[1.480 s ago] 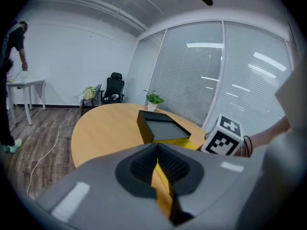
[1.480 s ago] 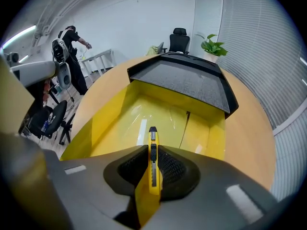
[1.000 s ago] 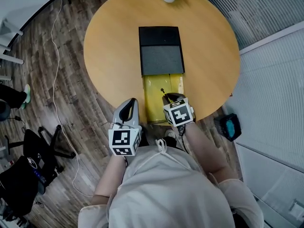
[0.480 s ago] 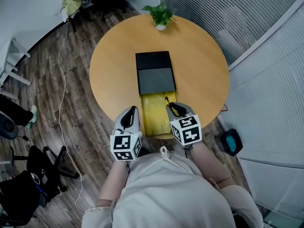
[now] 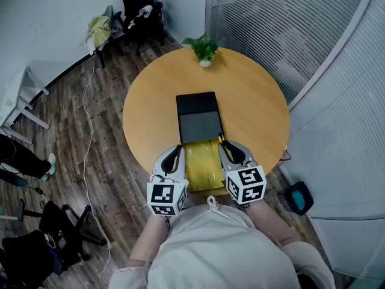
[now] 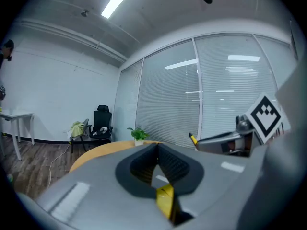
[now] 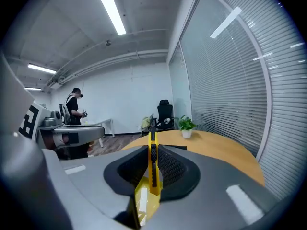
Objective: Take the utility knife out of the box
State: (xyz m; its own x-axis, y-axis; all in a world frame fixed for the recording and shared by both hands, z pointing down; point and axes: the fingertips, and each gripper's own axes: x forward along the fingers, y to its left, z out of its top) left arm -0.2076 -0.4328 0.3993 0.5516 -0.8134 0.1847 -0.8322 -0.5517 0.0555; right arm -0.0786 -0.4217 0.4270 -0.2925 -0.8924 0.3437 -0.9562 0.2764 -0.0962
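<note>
**A:** Right gripper [image 7: 153, 169] is pinching the knife [image 7: 152, 143] edge-on, its tip pointing out past the pads!

**B:** And it's looking clear of the yellow tray [image 5: 201, 167] that's sticking out of the box [image 5: 198, 116]. I'm calling the take-out nearly done.

**A:** Left gripper [image 6: 157, 164] is idling beside it, pads pressed together on nothing.

**B:** I'm thinking the next move is carrying the knife over bare table [image 5: 252, 101] and setting it down gently before letting go.
</note>
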